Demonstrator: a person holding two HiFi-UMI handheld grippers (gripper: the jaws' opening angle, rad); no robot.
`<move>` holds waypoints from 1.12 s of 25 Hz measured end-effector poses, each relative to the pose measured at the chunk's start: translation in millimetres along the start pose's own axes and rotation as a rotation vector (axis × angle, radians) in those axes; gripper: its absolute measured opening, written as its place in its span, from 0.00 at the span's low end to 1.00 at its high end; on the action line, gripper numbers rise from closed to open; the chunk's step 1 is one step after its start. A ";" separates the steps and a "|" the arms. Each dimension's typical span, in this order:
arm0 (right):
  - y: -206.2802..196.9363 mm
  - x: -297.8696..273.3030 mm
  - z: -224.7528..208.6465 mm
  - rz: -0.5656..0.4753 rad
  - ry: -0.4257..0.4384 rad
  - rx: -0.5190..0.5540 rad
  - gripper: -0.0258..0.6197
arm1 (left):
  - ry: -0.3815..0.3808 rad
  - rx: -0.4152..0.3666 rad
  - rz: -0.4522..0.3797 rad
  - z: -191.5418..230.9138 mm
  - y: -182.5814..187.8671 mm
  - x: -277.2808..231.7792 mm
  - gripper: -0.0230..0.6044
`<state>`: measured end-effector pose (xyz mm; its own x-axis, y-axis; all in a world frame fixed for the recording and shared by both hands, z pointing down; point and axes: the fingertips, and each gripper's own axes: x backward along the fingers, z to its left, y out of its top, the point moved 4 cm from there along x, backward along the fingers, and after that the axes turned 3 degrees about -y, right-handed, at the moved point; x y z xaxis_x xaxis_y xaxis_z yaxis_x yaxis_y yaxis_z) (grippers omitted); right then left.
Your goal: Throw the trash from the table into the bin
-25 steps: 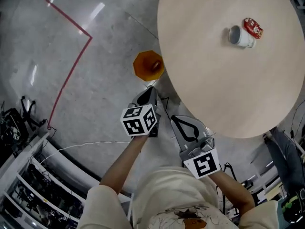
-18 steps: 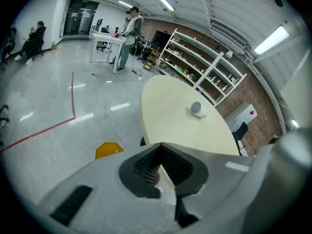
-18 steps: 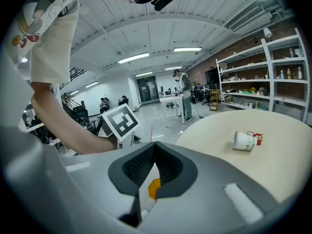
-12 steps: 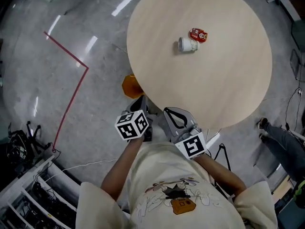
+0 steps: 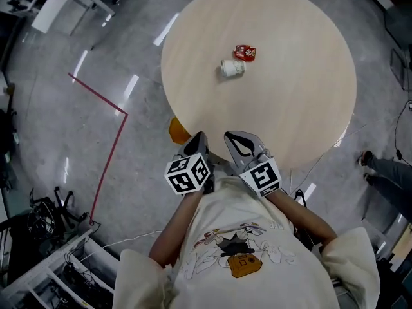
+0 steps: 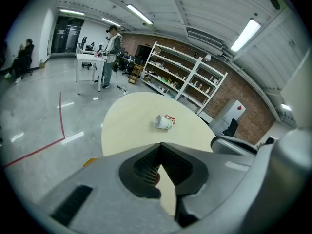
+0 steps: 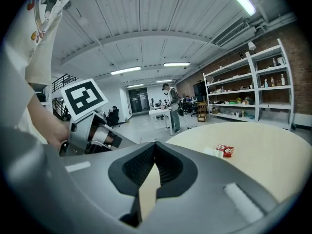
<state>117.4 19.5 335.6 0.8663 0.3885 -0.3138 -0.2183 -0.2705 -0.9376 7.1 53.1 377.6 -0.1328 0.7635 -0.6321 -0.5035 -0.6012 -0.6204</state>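
1 white cup lay tipped beside 1 red wrapper on the tabletop. The contents of the bin were hidden. The left tool and right tool were clenched, empty.

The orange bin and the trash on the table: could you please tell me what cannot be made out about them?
Orange bin: head view, mostly hidden under the table edge; its inside is unseen.
Red wrapper: too small in every view to read its print.
White cup: lying sideways; contents too small to tell.
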 end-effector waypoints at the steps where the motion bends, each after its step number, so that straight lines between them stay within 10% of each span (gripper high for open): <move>1: -0.1 1.5 -5.8 -0.005 -0.007 -0.003 0.05 | -0.004 -0.022 0.005 -7.0 -0.9 -2.4 0.05; 17: -24.8 53.4 -83.0 0.016 -0.116 -0.032 0.05 | -0.034 -0.194 0.047 -90.0 5.0 -66.7 0.05; 28: -45.2 67.1 -105.7 0.044 -0.155 -0.102 0.05 | -0.090 -0.201 0.072 -104.5 19.4 -124.2 0.43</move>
<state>233.0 -35.3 372.7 0.7757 0.5029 -0.3812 -0.2010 -0.3757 -0.9047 103.0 -78.1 395.6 -0.2424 0.7297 -0.6394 -0.3107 -0.6827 -0.6613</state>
